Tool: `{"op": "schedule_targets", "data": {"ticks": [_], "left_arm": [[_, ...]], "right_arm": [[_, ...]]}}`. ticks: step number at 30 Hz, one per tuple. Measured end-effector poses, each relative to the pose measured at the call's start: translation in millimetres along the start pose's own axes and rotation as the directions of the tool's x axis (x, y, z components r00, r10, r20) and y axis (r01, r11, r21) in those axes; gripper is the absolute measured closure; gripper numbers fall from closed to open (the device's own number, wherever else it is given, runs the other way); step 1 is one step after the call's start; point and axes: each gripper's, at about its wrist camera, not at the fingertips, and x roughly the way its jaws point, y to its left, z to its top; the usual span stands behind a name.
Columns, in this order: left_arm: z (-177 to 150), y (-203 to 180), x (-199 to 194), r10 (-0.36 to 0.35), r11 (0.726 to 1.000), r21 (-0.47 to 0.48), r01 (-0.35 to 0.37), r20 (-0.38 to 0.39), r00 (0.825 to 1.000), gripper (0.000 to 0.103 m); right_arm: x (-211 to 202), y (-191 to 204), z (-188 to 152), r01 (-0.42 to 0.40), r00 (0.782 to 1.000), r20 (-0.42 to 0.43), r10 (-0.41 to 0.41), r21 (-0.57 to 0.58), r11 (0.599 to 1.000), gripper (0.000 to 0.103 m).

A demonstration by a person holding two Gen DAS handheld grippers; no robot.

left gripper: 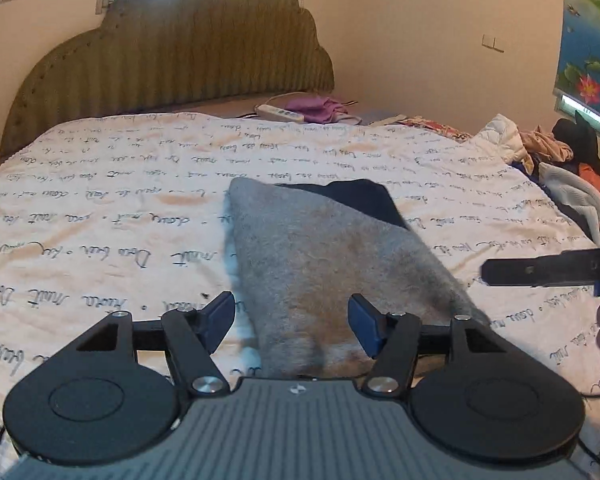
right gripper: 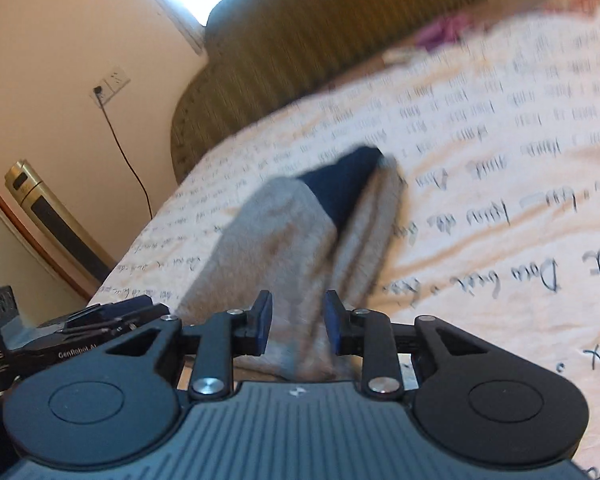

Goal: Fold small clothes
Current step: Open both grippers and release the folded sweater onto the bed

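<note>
My left tongs (left gripper: 291,322) stand well open over the near end of the grey garment (left gripper: 320,264), their blue pads set apart on either side of the cloth without pressing it, so they hold nothing. My right tongs (right gripper: 296,328) are much narrower. The grey fabric (right gripper: 300,248) runs up between their pads (right gripper: 263,322), but I see a little gap on each side and cannot say they pinch it; I read them as loose around the cloth rather than gripping.

The garment lies on the bed, on the cream bedspread (left gripper: 100,208) printed with handwriting, about midway across it and nearer the foot edge than the headboard (left gripper: 172,52). It is grey and fuzzy, with a dark navy part (left gripper: 364,196) showing at its far end, toward the headboard. From the right wrist view the grey cloth looks doubled lengthwise, with the navy piece (right gripper: 344,184) showing between two grey layers at the far end; that view is blurred, so I cannot tell finer detail.

From the left wrist view the other tool's black finger (left gripper: 540,270) reaches in from the right, just beside the garment's right edge. A pile of loose clothes (left gripper: 548,148) sits along the bed's right edge, and a white power strip (left gripper: 278,113) with a purple cloth (left gripper: 320,108) lies at the head end.
</note>
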Motion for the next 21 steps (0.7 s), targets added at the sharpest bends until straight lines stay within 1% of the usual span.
{"op": "schedule_targets", "data": {"ticks": [1,2,3,4,5,6,7,9,11,16,18,21], "left_arm": [[-3,-8,6,-0.003,1.000,0.009,0.003,-0.012,1.000,0.036],[-7,-18,15,0.005,0.999,0.040,-0.004,-0.034,0.999,0.035],[-13,-27,24,0.031,0.996,0.080,-0.027,-0.051,0.998,0.034],[-21,-33,36,0.069,0.990,0.125,-0.058,-0.083,0.994,0.031],[-29,-36,46,0.104,0.985,0.151,-0.087,-0.112,0.988,0.026],[-34,-33,46,0.109,0.986,0.139,-0.096,-0.086,0.990,0.022],[-37,-30,44,0.107,0.987,0.126,-0.096,-0.081,0.991,0.022],[-34,-25,41,0.100,0.991,0.099,-0.090,-0.096,0.990,0.021],[-32,-24,39,0.101,0.992,0.080,-0.093,-0.106,0.989,0.021],[-33,-25,29,0.110,0.993,0.060,-0.104,-0.114,0.987,0.021],[-34,-25,25,0.117,0.992,0.055,-0.111,-0.120,0.986,0.022],[-37,-27,18,0.129,0.991,0.063,-0.122,-0.122,0.984,0.024]], "right_arm": [[5,12,-4,0.005,1.000,0.002,-0.005,-0.038,0.999,0.075],[14,23,-9,0.021,1.000,-0.001,-0.021,-0.080,0.997,0.075],[26,33,-13,0.041,0.999,-0.020,-0.044,-0.126,0.991,0.075],[39,38,-20,0.060,0.996,-0.056,-0.070,-0.160,0.985,0.075],[54,36,-26,0.087,0.988,-0.108,-0.107,-0.175,0.981,0.076],[65,30,-34,0.121,0.979,-0.139,-0.146,-0.176,0.977,0.076],[62,25,-39,0.102,0.987,-0.103,-0.120,-0.165,0.981,0.076],[56,20,-38,0.088,0.988,-0.116,-0.101,-0.113,0.990,0.076],[46,20,-34,0.093,0.988,-0.112,-0.103,-0.086,0.992,0.076],[22,29,-39,0.151,0.984,-0.081,-0.160,-0.110,0.982,0.075],[16,31,-44,0.169,0.981,-0.081,-0.179,-0.112,0.979,0.073],[17,30,-52,0.224,0.967,-0.093,-0.235,-0.117,0.968,0.072]]}}
